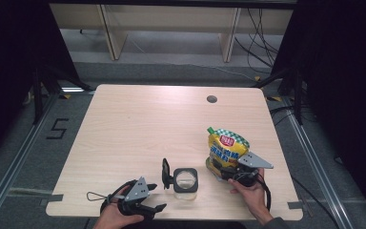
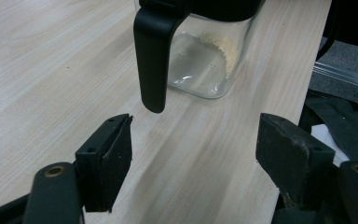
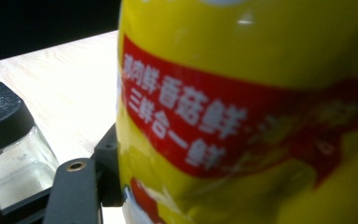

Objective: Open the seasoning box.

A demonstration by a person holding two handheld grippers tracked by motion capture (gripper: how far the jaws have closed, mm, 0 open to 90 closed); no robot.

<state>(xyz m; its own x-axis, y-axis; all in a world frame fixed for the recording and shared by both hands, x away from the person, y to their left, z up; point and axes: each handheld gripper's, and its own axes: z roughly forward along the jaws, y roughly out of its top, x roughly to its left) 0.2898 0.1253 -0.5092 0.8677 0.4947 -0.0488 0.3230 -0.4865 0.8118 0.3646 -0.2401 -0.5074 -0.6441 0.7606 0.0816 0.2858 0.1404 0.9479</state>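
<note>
The yellow pouch (image 1: 226, 150) is stood near the table's (image 1: 138, 124) right front corner, clamped by the right gripper (image 1: 225, 172). Beside it a glass jar (image 1: 186, 180) is faced by the left gripper (image 1: 158, 196), jaws apart.

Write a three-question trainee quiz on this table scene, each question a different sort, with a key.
1. True or false: the glass jar has its black lid flipped open.
2. Which gripper is at the yellow pouch? A) the left gripper B) the right gripper
3. Fill in: between the left gripper's jaws in the left gripper view there is only bare ____.

Key: 1 true; 2 B; 3 table. The pouch sits between the right gripper's jaws, and whether they press it cannot be told.
</note>
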